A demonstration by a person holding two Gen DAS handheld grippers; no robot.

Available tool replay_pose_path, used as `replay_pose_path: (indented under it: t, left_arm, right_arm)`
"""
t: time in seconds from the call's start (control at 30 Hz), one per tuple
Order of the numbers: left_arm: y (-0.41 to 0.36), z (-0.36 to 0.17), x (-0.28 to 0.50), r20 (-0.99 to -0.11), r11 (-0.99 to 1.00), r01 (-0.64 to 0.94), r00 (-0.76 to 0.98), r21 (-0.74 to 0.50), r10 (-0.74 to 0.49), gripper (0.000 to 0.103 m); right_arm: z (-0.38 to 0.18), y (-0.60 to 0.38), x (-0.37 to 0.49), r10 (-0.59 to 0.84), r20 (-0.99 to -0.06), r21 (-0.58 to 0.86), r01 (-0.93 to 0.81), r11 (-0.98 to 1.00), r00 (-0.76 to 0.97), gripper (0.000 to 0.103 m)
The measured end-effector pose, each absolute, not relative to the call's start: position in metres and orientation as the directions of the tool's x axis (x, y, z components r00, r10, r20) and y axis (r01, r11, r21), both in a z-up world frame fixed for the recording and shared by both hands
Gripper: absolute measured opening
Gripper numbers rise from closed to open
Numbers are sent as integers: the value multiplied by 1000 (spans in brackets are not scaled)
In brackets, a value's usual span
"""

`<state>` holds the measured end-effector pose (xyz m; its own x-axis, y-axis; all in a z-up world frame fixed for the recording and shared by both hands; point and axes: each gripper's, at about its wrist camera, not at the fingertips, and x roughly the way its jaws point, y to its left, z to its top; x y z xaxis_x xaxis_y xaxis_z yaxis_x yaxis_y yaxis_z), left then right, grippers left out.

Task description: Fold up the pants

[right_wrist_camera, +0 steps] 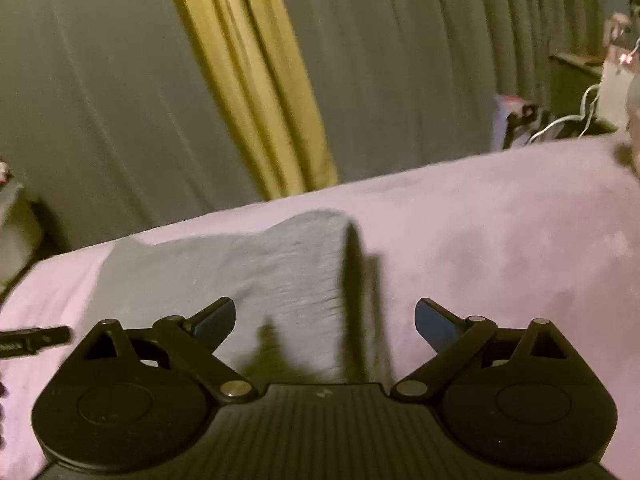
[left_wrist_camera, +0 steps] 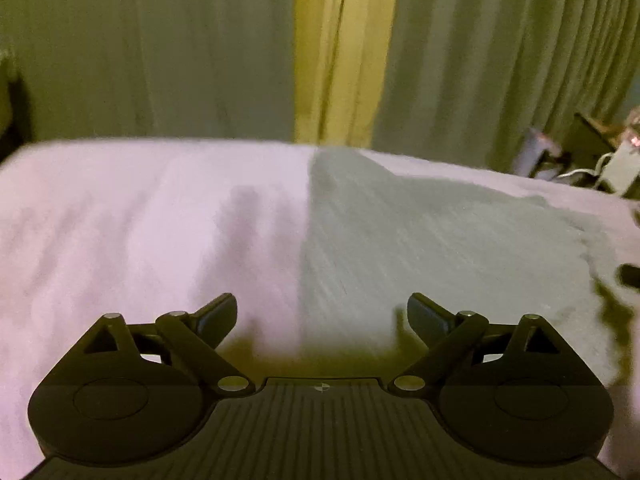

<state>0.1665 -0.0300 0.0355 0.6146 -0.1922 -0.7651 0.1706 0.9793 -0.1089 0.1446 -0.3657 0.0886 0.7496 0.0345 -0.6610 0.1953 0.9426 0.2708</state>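
Grey ribbed pants point(left_wrist_camera: 432, 240) lie flat on a pale pink bed cover point(left_wrist_camera: 120, 232), filling the right half of the left wrist view with a straight left edge. My left gripper point(left_wrist_camera: 322, 312) hovers above that edge, open, nothing between its fingers. In the right wrist view the same grey pants point(right_wrist_camera: 256, 276) lie folded, their right edge raised and casting a shadow on the pink cover point(right_wrist_camera: 500, 240). My right gripper point(right_wrist_camera: 325, 318) stands open over that right edge, holding nothing. Both views are blurred.
Grey-green curtains point(left_wrist_camera: 160, 48) with a yellow strip point(left_wrist_camera: 344, 48) hang behind the bed. A cluttered bedside stand with cables point(right_wrist_camera: 592, 92) sits at the far right. The tip of the other gripper point(right_wrist_camera: 36, 340) shows at the left edge of the right wrist view.
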Motion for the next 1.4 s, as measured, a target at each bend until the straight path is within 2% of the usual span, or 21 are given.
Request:
replay_pose_path:
  t: [0.07, 0.13, 0.2, 0.27, 0.43, 0.5, 0.6, 0.7, 0.77, 0.87, 0.93, 1.0, 1.07, 1.13, 1.27, 1.33, 1.4]
  left_arm:
    - [-40, 25, 154, -779, 974, 187, 588, -130, -218, 99]
    - [-48, 7, 147, -826, 977, 196, 534, -87, -181, 100]
    - [-51, -7, 140, -836, 981, 189, 529, -47, -142, 101]
    - [-45, -5, 131, -821, 981, 180, 549, -66, -156, 101]
    - [-26, 13, 121, -795, 988, 147, 593, -48, -127, 100]
    - [-26, 9, 120, -810, 987, 150, 572, -51, -129, 100]
    - [-21, -3, 121, -823, 987, 149, 551, -65, -137, 103]
    - [-9, -8, 120, -832, 986, 85, 528, -145, -168, 103]
    - [2, -8, 117, -844, 981, 13, 507, -195, -174, 103]
    - [9, -3, 100, -869, 982, -55, 478, -178, -131, 102]
    - [6, -7, 81, -887, 985, -61, 447, -160, -116, 102]
    - [-3, -15, 60, -895, 987, -22, 425, -157, -133, 102]
    - [-22, -19, 37, -903, 997, 39, 424, -61, -72, 102]
    - [-45, -17, 20, -906, 995, 102, 422, 21, -25, 102]
    - [-68, -12, -20, -914, 980, 200, 396, -5, -85, 102]
    - [-73, -5, -35, -915, 977, 211, 399, 22, -66, 102]
    - [-72, 11, -48, -890, 977, 207, 454, 55, -46, 102]
  right_arm:
    - [84, -356, 138, 11, -673, 233, 198, 952, 740, 97]
    - [78, -342, 137, 6, -677, 213, 189, 959, 736, 97]
    - [63, -337, 135, -10, -724, 160, 182, 970, 690, 98]
    - [44, -335, 134, -56, -791, 76, 189, 979, 609, 99]
    - [67, -326, 117, -88, -709, 52, 177, 983, 699, 99]
    - [71, -326, 111, -82, -675, 57, 162, 985, 733, 99]
    - [56, -326, 116, -110, -729, 29, 191, 981, 676, 99]
    - [42, -334, 108, -90, -741, 90, 231, 969, 665, 99]
    - [53, -330, 99, -145, -719, 87, 296, 951, 679, 99]
    - [76, -310, 71, -312, -651, -49, 372, 927, 692, 99]
    - [82, -299, 49, -258, -648, -22, 320, 947, 717, 99]
    - [77, -285, 27, -134, -691, 40, 222, 974, 710, 99]
    - [65, -269, 9, -67, -750, 55, 162, 985, 658, 99]
    - [54, -255, -7, -59, -785, 34, 139, 990, 617, 99]
    - [58, -236, -16, -141, -834, -53, 176, 983, 533, 99]
    - [62, -232, -18, -116, -860, -54, 137, 989, 497, 99]
    - [67, -225, -27, -145, -842, -96, 119, 988, 519, 99]
